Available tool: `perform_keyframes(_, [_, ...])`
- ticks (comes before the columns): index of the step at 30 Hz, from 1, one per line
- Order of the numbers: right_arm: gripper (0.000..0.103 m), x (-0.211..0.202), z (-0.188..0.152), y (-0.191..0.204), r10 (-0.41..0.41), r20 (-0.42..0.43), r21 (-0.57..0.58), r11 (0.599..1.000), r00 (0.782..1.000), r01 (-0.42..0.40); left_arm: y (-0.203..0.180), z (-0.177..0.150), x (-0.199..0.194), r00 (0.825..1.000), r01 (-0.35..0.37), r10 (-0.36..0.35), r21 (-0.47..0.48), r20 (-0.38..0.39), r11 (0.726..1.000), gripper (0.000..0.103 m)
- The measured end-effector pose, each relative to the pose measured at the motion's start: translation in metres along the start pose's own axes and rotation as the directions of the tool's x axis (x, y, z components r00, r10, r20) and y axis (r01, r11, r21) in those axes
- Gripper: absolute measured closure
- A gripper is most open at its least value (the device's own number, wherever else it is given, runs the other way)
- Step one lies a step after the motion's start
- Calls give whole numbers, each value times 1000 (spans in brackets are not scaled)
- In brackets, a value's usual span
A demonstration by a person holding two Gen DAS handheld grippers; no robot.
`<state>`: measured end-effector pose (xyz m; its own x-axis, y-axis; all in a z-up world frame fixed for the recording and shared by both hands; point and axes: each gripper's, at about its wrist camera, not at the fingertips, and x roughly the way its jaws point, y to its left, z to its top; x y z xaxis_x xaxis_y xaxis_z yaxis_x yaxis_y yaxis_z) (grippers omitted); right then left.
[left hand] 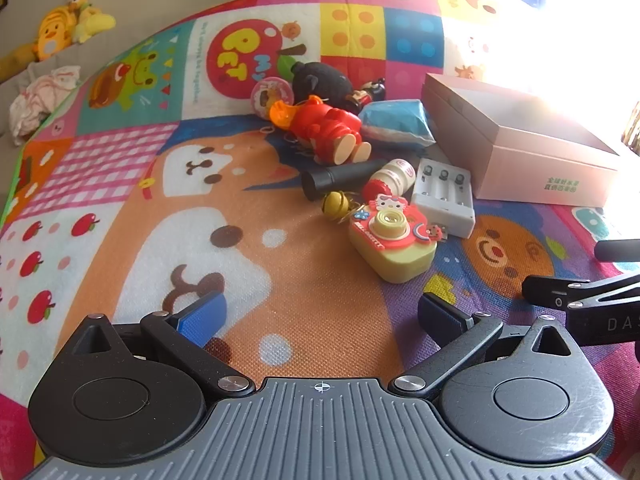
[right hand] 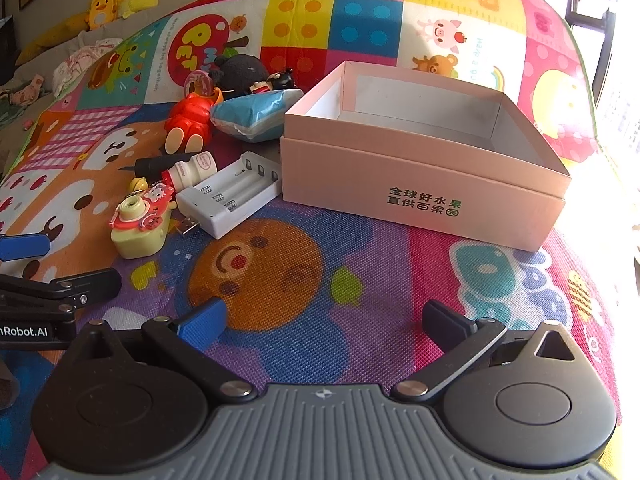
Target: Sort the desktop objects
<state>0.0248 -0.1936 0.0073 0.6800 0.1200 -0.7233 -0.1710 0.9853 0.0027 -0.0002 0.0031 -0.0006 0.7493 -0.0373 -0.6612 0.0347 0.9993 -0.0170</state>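
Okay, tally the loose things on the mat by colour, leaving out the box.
Black: 3, plush, small figure, tube
Red: 1, bear
Blue: 1, pouch
White: 2, bottle, charger
Yellow: 2, camera, bell
Pink: 1, capsule
Total: 10

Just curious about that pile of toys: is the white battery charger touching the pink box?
Cannot tell. In the right wrist view the battery charger ends right at the pink box, with no clear gap or contact.

Cartoon play mat (right hand: pixel 320 280) carries pink box (right hand: pixel 420 176), toy camera (right hand: pixel 140 220), battery charger (right hand: pixel 228 196).
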Motion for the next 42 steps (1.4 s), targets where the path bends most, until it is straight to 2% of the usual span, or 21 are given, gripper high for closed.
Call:
perform_keyframes(4, [0,6,20,2,117,-1,97,988,993,-117,1,0,-1,1000,5,-5,-2,1,1000,0])
perform_keyframes(6, [1,9,30,10,120,15,124,985,993,-121,4,0,-5,1000,-24,24,-16,0,1000,0])
perform_keyframes(8, [10,16,41,24,95,22,126,987,995,-97,13,1,-6,997,-75,75,-49,-6,996,0])
perform_keyframes(11, [24,30,56,41,112,-8,144,983,994,-110,22,3,-6,997,-75,75,-71,-10,995,0])
perform_keyframes(15, [27,41,68,57,75,-12,161,984,997,-72,29,4,-5,997,-81,81,-67,-4,994,0])
perform_keyframes(18, [33,41,71,61,73,-10,142,987,997,-71,27,4,-4,996,-84,83,-63,-8,995,0])
perform_keyframes(20, [44,36,69,59,96,-6,115,989,995,-95,27,4,-4,996,-84,83,-62,-9,995,0])
perform_keyframes(23, [55,27,64,54,121,-12,86,989,993,-120,27,4,-4,996,-85,84,-61,-8,995,0])
perform_keyframes(31, [56,0,41,27,112,-5,33,993,994,-112,27,3,-4,996,-85,85,-60,-7,995,0])
perform_keyframes(33, [47,-2,39,23,107,10,47,993,994,-108,28,3,-4,996,-86,86,-60,-7,994,0])
perform_keyframes(34, [35,-2,39,21,106,20,64,992,994,-107,27,3,-4,996,-86,86,-60,-6,995,0])
perform_keyframes(35, [30,2,41,21,96,29,80,992,995,-98,28,3,-4,996,-86,86,-59,-6,994,0])
perform_keyframes(40, [30,32,54,25,138,-2,132,982,990,-137,28,3,-4,996,-85,84,-58,-7,995,0])
perform_keyframes(42, [33,37,57,30,132,4,107,985,991,-132,27,3,-4,996,-84,84,-59,-7,995,0])
